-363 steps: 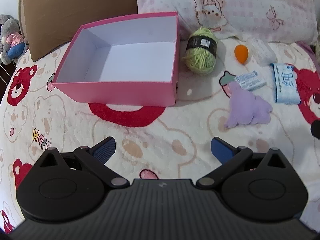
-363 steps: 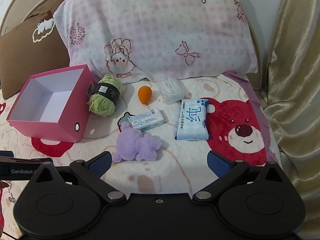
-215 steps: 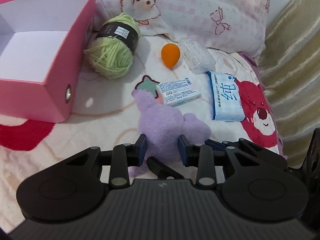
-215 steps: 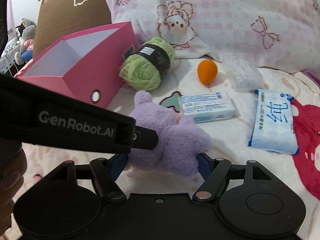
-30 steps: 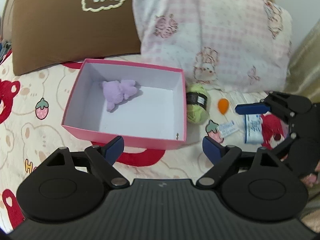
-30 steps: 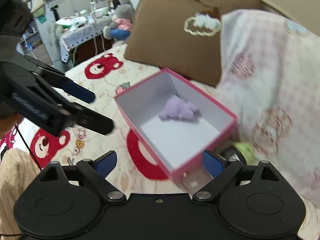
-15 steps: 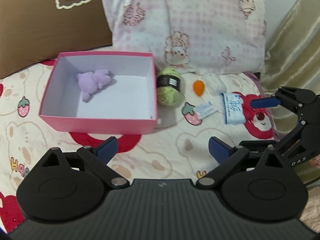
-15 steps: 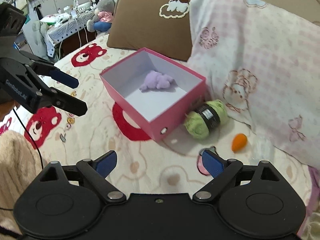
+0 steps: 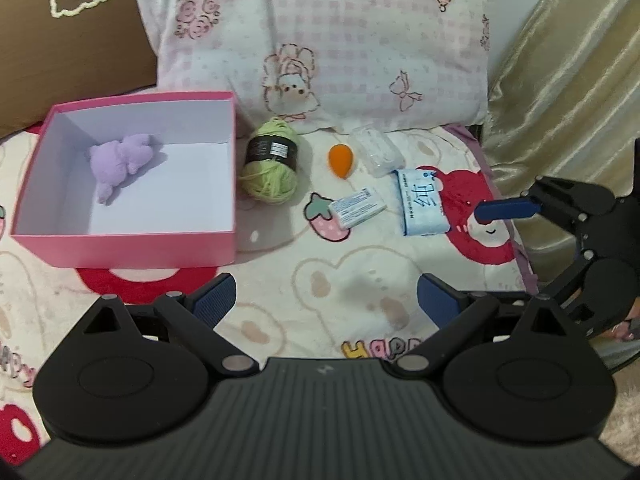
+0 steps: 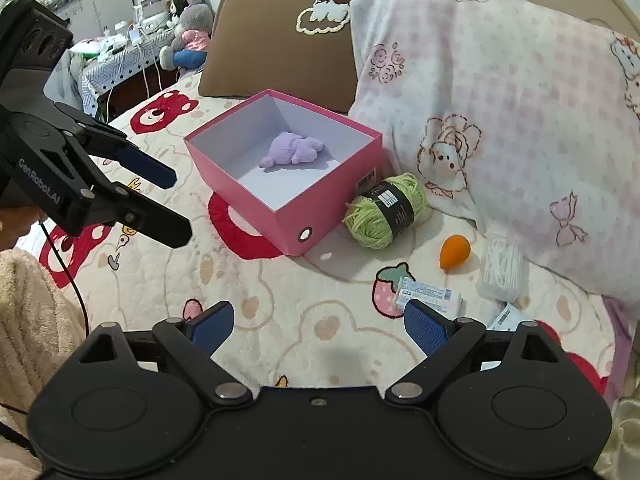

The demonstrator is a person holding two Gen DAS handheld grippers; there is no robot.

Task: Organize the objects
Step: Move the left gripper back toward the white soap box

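Observation:
A pink box (image 9: 128, 244) (image 10: 332, 216) sits on the bed with a purple plush toy (image 9: 120, 160) (image 10: 292, 150) lying inside. To its right lie a green yarn ball (image 9: 272, 168) (image 10: 384, 210), an orange sponge (image 9: 342, 160) (image 10: 454, 252), a clear swab case (image 9: 376, 152) (image 10: 502, 272), a small white box (image 9: 358, 212) (image 10: 432, 294) and a blue tissue pack (image 9: 422, 208). My left gripper (image 9: 326, 304) (image 10: 168, 204) hangs open and empty over the bedspread in front of the box. My right gripper (image 10: 318, 328) (image 9: 492, 254) is open and empty too, near the small white box.
A pink checked pillow (image 9: 320, 40) (image 10: 500, 120) and a brown pillow (image 9: 68, 32) (image 10: 280, 36) stand behind the objects. A gold curtain (image 9: 568, 80) hangs at the right. A side table with plush toys (image 10: 184, 32) stands beyond the bed's left edge.
Both grippers have swung right and come lower, away from the box and toward the loose objects. The plush toy stays in the box.

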